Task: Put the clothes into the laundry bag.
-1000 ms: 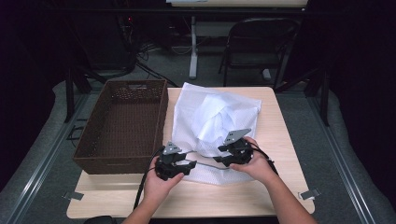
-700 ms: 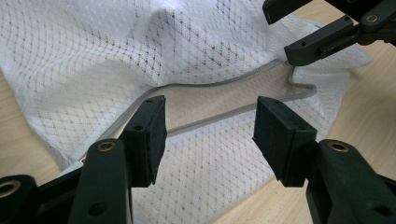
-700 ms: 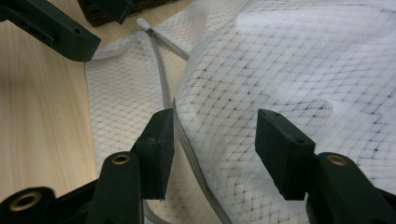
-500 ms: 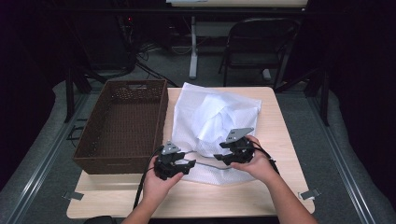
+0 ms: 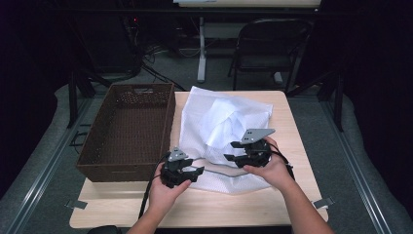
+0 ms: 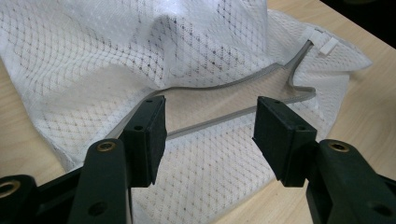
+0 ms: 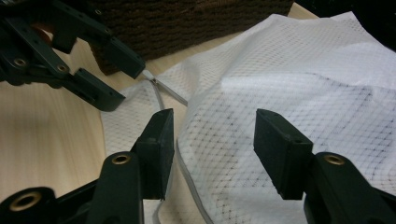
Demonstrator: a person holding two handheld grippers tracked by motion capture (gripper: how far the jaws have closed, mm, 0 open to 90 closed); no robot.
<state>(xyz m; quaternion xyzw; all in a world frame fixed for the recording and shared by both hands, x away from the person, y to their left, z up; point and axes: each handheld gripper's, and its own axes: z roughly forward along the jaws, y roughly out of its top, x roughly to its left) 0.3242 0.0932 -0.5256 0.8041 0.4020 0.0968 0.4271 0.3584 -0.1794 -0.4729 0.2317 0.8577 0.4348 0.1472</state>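
High view: mesh bag [image 5: 221, 134] lay on the worktop [image 5: 292, 146] beside the basket [image 5: 129, 129], zip edge toward the person. Left tongs [image 5: 195, 170] sat at the bag's near-left corner, jaws apart, nothing clamped; in the left gripper view the grey zip seam [image 6: 224, 119] gaped between them. Right tongs [image 5: 234, 151] hovered over the bag, jaws just closing a little but apart, pads clear of the mesh. Looked like the bag-opening step. Next move: likely pinch one lip of the zip opening and lift.
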